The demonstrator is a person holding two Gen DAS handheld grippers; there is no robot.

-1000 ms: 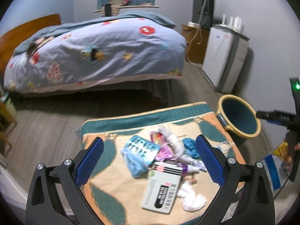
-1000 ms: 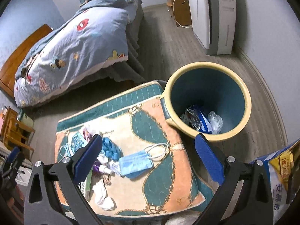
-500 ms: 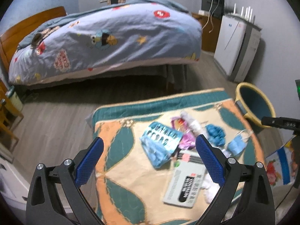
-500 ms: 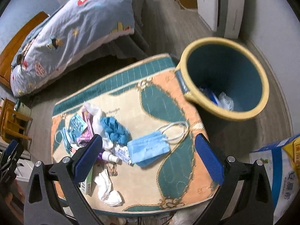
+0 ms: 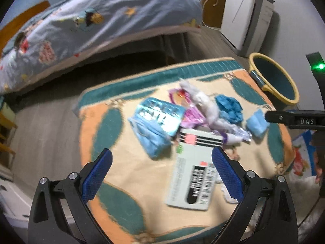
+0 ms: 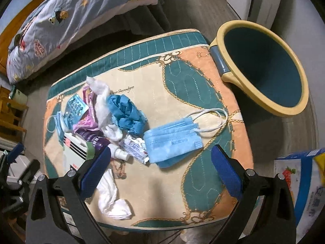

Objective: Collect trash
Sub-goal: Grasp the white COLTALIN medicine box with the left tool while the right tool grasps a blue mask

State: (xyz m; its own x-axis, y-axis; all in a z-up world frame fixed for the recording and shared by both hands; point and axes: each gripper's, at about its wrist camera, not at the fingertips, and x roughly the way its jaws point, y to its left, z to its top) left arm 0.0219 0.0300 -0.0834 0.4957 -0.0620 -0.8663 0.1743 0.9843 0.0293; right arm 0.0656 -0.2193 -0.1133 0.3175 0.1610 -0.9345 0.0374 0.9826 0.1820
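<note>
We hold the right gripper (image 6: 160,168) with fingers spread wide and empty above the blue face mask (image 6: 172,142), the litter nearest the bin (image 6: 264,65), while our left gripper (image 5: 161,172) hangs equally spread over the white box (image 5: 193,174).

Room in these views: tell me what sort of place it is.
Most likely a bedroom in a home. A bed with a cartoon-print duvet fills the background, a yellow-rimmed trash bin stands on the wood-look floor, and a low quilted table holds household litter such as a blue face mask.
</note>
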